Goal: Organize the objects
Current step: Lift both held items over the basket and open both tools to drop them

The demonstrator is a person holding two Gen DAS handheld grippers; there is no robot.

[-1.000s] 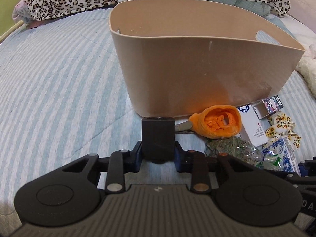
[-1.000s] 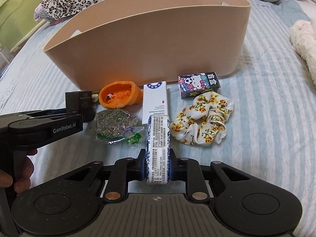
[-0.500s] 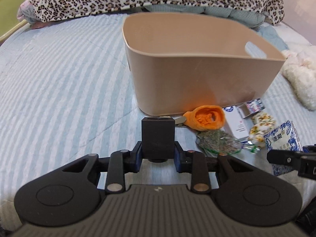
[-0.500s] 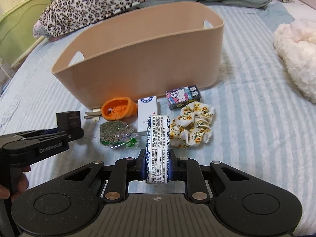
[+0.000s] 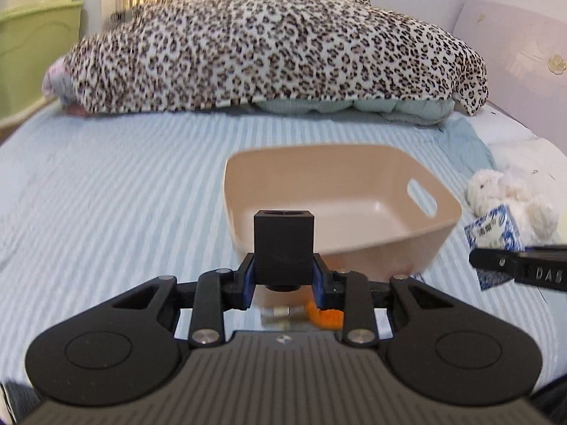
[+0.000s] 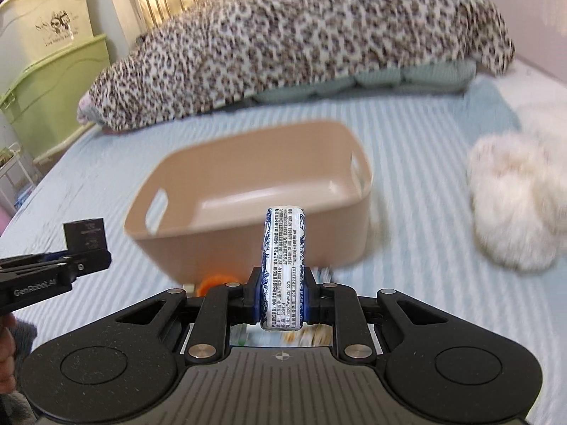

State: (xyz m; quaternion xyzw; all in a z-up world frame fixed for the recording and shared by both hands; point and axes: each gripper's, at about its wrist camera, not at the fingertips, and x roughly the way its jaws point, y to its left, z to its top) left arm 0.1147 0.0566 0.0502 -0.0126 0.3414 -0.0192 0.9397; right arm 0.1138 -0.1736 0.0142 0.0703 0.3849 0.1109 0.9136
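A beige plastic basket (image 5: 354, 237) with handle cutouts stands empty on the striped bed; it also shows in the right wrist view (image 6: 248, 237). My left gripper (image 5: 283, 279) is shut on a black cube (image 5: 283, 244), held above the bed in front of the basket's near left corner. My right gripper (image 6: 282, 304) is shut on a blue-and-white tissue pack (image 6: 283, 265), raised in front of the basket. The pack also shows in the left wrist view (image 5: 494, 244). An orange object (image 5: 326, 317) lies below, mostly hidden by the left gripper.
A leopard-print blanket (image 5: 269, 46) is heaped at the bed's head. A white plush toy (image 6: 517, 202) lies right of the basket. Green storage bins (image 6: 46, 95) stand at the left. More small items lie under my right gripper, blurred and mostly hidden.
Both grippers have risen well above the bed with their objects. The basket's inside is now in view, and the loose items have dropped below the grippers.
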